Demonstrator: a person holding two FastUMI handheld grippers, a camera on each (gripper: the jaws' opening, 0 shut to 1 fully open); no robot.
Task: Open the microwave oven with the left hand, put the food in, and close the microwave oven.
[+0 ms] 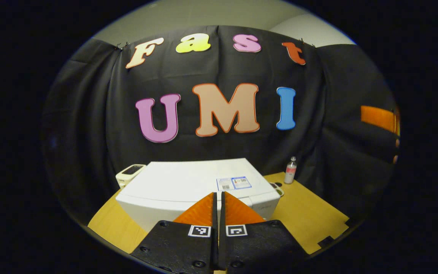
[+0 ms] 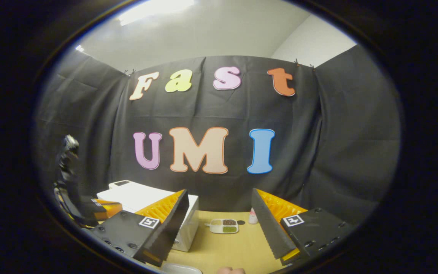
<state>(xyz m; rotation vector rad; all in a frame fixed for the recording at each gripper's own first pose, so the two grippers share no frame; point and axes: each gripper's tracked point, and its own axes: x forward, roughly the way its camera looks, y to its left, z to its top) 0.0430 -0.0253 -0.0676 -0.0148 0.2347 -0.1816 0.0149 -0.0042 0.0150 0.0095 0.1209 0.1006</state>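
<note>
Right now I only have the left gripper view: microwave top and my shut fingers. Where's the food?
Observer: The food tray lies on the table to the right of the microwave, apart from it.
Operator: What's in it?
Observer: Three compartments, all filled: two small ones at the back, a green one in front.
Operator: Anything close to it?
Observer: A small bottle stands just right of the tray, not touching it.
Operator: Right gripper?
Observer: The right gripper is open wide and holds nothing. The tray shows between its fingers, farther off.
</note>
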